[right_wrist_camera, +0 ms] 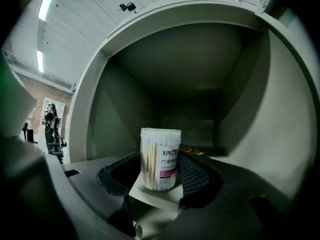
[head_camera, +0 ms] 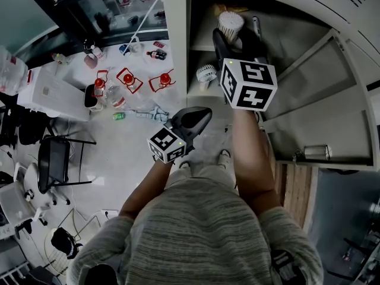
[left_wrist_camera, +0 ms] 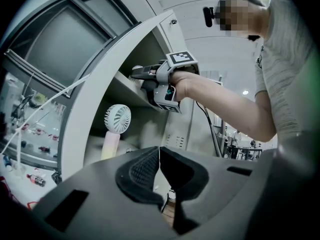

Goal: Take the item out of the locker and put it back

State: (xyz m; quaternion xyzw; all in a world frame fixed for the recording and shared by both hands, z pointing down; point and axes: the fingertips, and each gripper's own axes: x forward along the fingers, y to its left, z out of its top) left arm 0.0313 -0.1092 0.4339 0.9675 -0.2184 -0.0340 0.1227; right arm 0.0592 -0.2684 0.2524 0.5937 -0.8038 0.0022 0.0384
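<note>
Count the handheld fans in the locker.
1. The handheld fan sits in the locker, one level below the cotton swab tub; others may be hidden deeper inside.

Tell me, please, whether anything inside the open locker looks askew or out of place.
Nothing stands out: the cotton swab jar stands upright in the upper compartment, and the handheld fan stands on the shelf below.

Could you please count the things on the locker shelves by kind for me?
Jar of cotton swabs: 1
Hand fan: 1
Yellow thing behind the jar, too hidden to name: 1
Total that I can make out: 3
</note>
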